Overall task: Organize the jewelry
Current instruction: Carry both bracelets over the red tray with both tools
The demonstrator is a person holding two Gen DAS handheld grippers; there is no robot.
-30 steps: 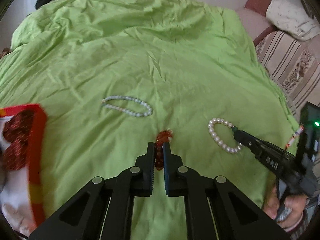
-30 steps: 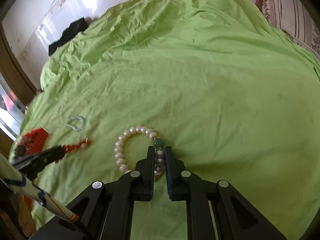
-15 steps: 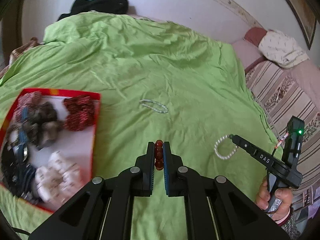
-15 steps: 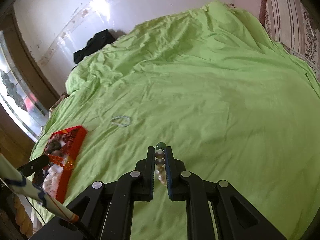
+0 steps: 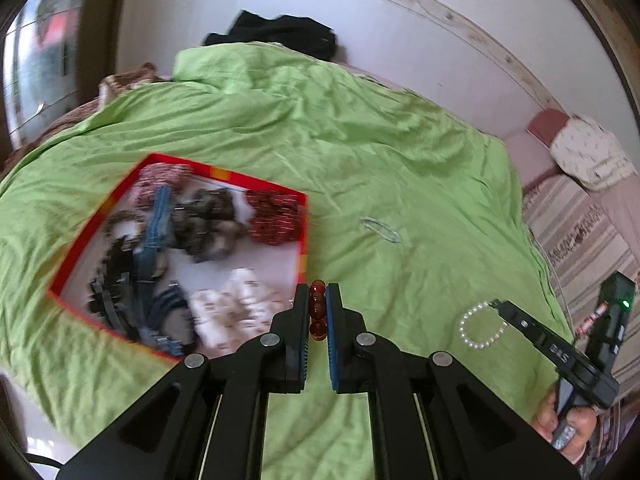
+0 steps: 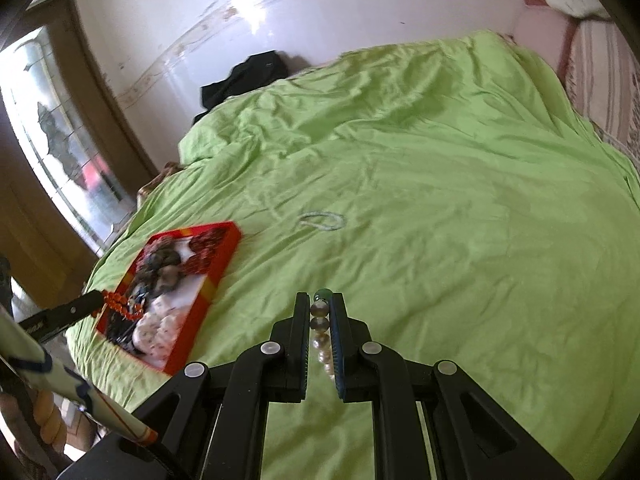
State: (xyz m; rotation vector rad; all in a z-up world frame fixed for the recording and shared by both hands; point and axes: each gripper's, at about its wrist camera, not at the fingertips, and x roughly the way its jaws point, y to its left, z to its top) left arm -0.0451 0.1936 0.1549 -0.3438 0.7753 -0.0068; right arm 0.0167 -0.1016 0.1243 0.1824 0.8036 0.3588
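My left gripper (image 5: 317,292) is shut on a red bead bracelet (image 5: 318,312) and holds it in the air by the near right corner of the red jewelry box (image 5: 304,240). The box holds several dark, red and white pieces. My right gripper (image 6: 320,300) is shut on a white pearl bracelet with a green bead (image 6: 322,330), lifted off the bed. In the left wrist view that bracelet (image 5: 478,328) hangs from the right gripper's tip. In the right wrist view the red bracelet (image 6: 124,306) dangles over the box (image 6: 224,256). A small pale bead bracelet (image 5: 380,230) (image 6: 322,220) lies on the green sheet.
The green sheet (image 6: 460,200) covers the whole bed. A black garment (image 5: 280,34) lies at the far edge by the wall. Striped bedding and a pillow (image 5: 592,156) are at the right. A window (image 6: 60,140) is at the left.
Both grippers have lifted their bracelets off the sheet and risen. My left gripper has swung left, bringing the red box into full view under it.
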